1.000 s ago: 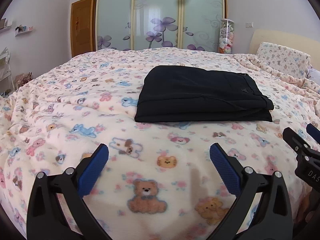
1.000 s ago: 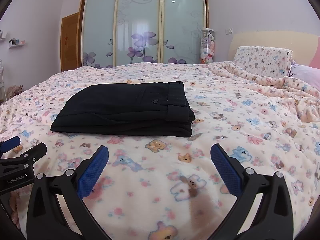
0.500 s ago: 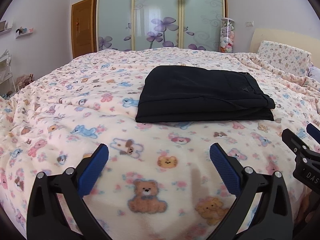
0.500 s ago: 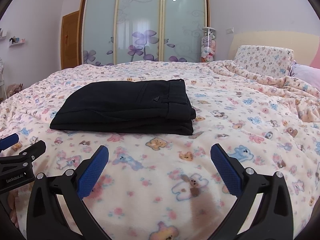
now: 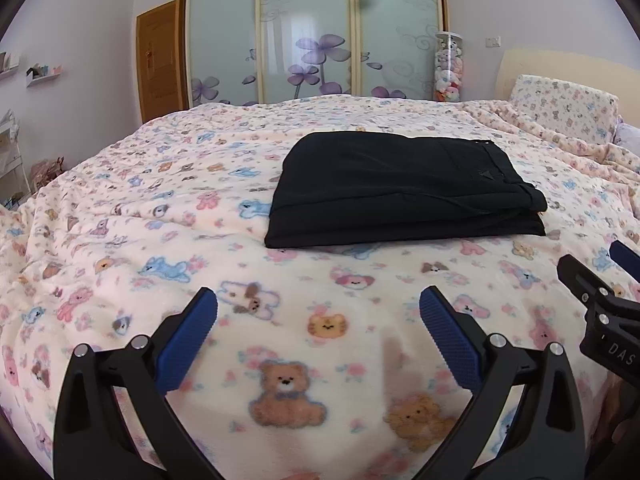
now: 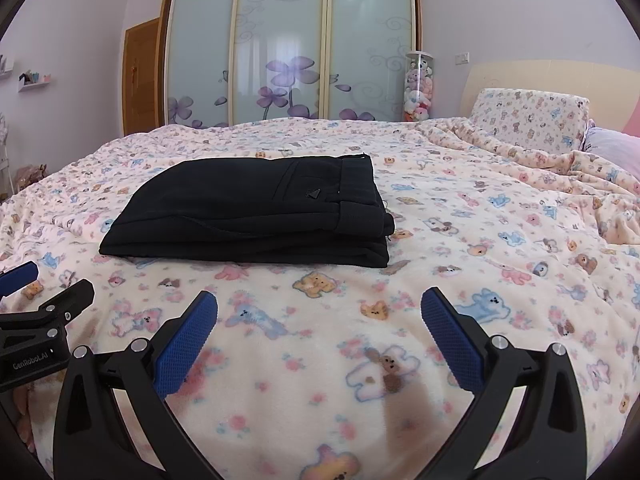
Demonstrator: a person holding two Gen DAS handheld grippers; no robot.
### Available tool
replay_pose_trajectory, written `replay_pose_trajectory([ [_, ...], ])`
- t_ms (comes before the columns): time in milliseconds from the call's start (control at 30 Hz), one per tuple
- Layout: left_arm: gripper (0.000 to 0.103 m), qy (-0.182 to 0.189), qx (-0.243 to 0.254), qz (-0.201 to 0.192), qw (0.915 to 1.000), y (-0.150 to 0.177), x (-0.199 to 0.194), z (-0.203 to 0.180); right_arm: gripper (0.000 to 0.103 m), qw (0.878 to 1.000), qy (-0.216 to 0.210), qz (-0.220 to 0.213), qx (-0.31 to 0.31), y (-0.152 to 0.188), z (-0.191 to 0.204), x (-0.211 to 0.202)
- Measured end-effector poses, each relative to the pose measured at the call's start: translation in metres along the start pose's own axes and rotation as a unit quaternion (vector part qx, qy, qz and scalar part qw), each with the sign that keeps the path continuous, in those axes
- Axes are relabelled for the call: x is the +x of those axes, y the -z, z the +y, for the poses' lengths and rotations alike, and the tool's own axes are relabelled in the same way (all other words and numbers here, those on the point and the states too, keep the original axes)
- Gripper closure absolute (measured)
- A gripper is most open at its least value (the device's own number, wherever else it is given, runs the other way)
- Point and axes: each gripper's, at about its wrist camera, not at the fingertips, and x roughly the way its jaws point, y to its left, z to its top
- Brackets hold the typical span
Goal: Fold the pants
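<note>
Black pants (image 5: pixel 400 188) lie folded in a neat flat stack on the bed's teddy-bear blanket (image 5: pixel 160 240), waistband to the right; they also show in the right wrist view (image 6: pixel 256 212). My left gripper (image 5: pixel 318 320) is open and empty, held over the blanket in front of the pants. My right gripper (image 6: pixel 318 320) is open and empty too, beside the left one; its tip shows in the left wrist view (image 5: pixel 592 292). The left gripper's tip shows in the right wrist view (image 6: pixel 44 308).
A pillow (image 6: pixel 528 120) and a bunched blanket fold (image 6: pixel 560 172) lie at the right. A sliding wardrobe with frosted flower doors (image 6: pixel 288 52) stands behind the bed, with a clear tube of plush toys (image 6: pixel 418 88) next to it and a wooden door (image 5: pixel 160 60) at the left.
Both grippers have drawn back and risen slightly; the pants sit a little higher in both views. The pants have not moved.
</note>
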Motion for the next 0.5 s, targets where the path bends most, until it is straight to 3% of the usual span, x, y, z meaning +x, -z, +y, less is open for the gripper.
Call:
replay_pose_trajectory([
  [500,0.002,0.005,0.011,0.001,0.9999,-0.0001,0.0005,-0.0046,0.001,1.000,0.002,0.003,0.001,0.0004,-0.0013,0.0021],
])
